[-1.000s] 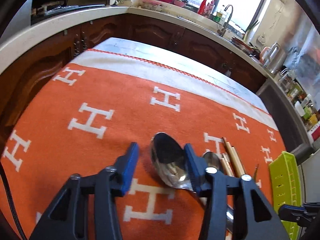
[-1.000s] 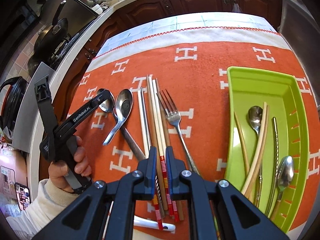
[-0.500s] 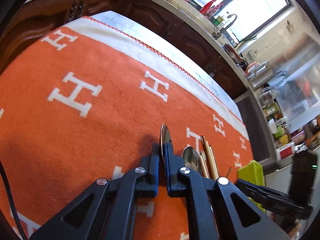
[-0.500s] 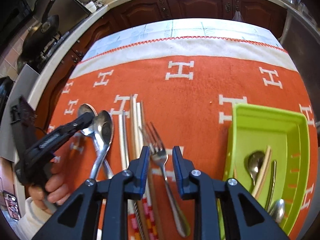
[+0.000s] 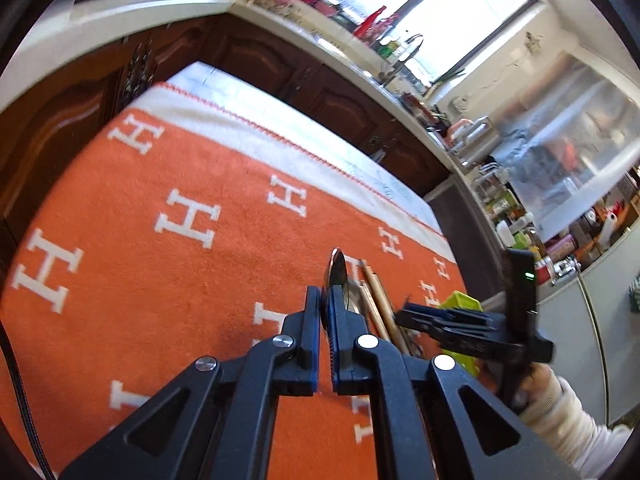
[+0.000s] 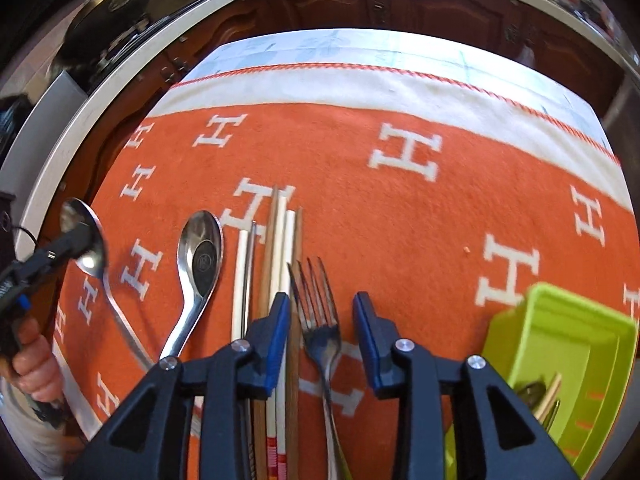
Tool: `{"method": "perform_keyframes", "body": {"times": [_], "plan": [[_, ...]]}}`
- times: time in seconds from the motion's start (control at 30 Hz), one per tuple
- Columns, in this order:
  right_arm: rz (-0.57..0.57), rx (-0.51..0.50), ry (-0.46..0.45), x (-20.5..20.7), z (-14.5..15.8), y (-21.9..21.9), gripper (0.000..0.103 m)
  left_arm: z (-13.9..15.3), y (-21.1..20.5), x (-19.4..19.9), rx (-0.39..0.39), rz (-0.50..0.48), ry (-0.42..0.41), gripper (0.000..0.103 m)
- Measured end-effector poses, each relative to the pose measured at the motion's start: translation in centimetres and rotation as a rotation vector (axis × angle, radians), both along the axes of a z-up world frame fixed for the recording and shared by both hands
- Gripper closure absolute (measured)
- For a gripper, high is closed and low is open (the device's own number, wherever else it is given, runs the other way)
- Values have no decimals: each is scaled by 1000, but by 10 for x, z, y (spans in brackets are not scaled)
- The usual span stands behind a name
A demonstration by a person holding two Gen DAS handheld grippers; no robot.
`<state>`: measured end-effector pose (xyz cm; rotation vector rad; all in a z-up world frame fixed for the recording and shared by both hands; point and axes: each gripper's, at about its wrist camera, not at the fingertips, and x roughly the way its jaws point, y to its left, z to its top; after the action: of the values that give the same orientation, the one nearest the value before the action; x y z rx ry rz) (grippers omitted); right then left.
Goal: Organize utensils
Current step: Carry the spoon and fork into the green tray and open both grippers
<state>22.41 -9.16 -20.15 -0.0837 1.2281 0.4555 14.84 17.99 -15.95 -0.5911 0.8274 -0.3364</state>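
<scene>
1. Your left gripper (image 5: 325, 312) is clamped edge-on upon a spoon (image 5: 336, 276) bowl, at the blanket's (image 6: 360, 208) left edge.
2. Fork (image 6: 320, 320) lies beside the chopsticks (image 6: 280, 240); bare blanket beyond it.
3. Your right gripper (image 6: 322, 312), jaws just widening, straddles the fork, pads clear.
4. Green tray (image 6: 560, 320): lower right.

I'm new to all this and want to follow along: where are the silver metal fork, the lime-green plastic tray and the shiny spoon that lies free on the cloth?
Silver metal fork (image 6: 320, 322): right wrist view, base of the tines.
Lime-green plastic tray (image 6: 560, 320): right wrist view, far wall.
Shiny spoon lying free (image 6: 201, 258): right wrist view, bowl.
</scene>
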Motion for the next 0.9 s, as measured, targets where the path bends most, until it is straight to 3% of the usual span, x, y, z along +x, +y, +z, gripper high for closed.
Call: {"method": "perform_keyframes", "body": {"times": [0.07, 0.1, 0.17, 0.3, 0.43, 0.63, 0.9], "plan": [[26, 8, -13, 2, -1, 4, 71, 10, 0, -7, 5, -20, -30, 102], [32, 9, -16, 3, -1, 5, 78, 15, -1, -11, 12, -31, -45, 102], [39, 15, -11, 3, 0, 6, 83, 24, -4, -16, 37, -48, -66, 102], [20, 23, -27, -5, 3, 4, 84, 42, -5, -28, 59, -58, -93, 101], [-28, 94, -50, -19, 13, -11, 84, 59, -6, -44, 50, -69, -127, 101], [-93, 211, -112, -49, 43, -42, 84, 85, -18, -68, 24, -111, -174, 101], [-168, 360, -240, -95, 104, -81, 90, 122, -44, -88, -13, -188, -221, 100]]}}
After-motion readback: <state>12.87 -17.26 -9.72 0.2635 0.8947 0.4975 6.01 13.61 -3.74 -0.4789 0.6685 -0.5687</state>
